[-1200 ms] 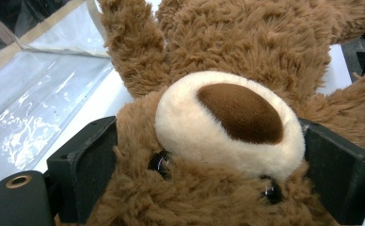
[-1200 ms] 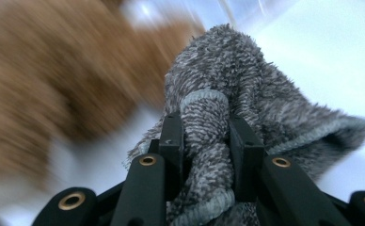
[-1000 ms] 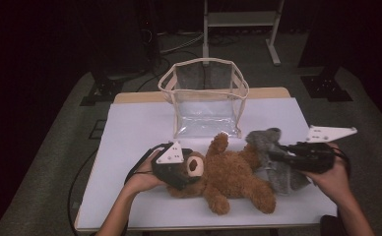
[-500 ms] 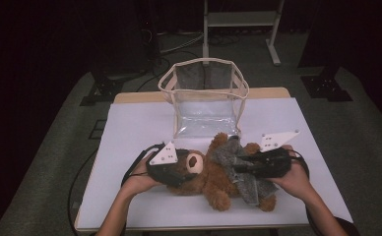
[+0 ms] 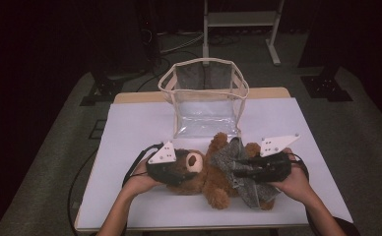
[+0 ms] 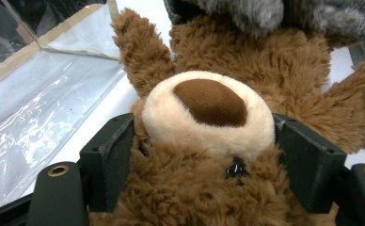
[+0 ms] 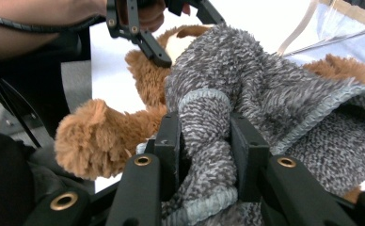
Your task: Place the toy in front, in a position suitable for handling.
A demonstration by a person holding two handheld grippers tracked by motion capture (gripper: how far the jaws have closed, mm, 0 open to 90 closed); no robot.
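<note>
A brown teddy bear lies on its back on the white table, head to the left. My left gripper is shut on its head; the jaws have just been closing, and in the left gripper view both pads press the fur beside the snout. A grey knit sweater is draped over the bear's belly. My right gripper is shut on a sleeve of that sweater; its jaws have just opened a little, with the sleeve still pinched between them. A brown paw sticks out beside them.
A clear plastic bag with a cream rim stands open behind the bear, close to its raised arm. The white table has bare room left and right of the bag. A dark floor and a metal stand lie beyond.
My right gripper has carried the grey sweater leftwards, from beside the bear's legs onto its belly. My left gripper has closed on the bear's head and has stayed in place.
</note>
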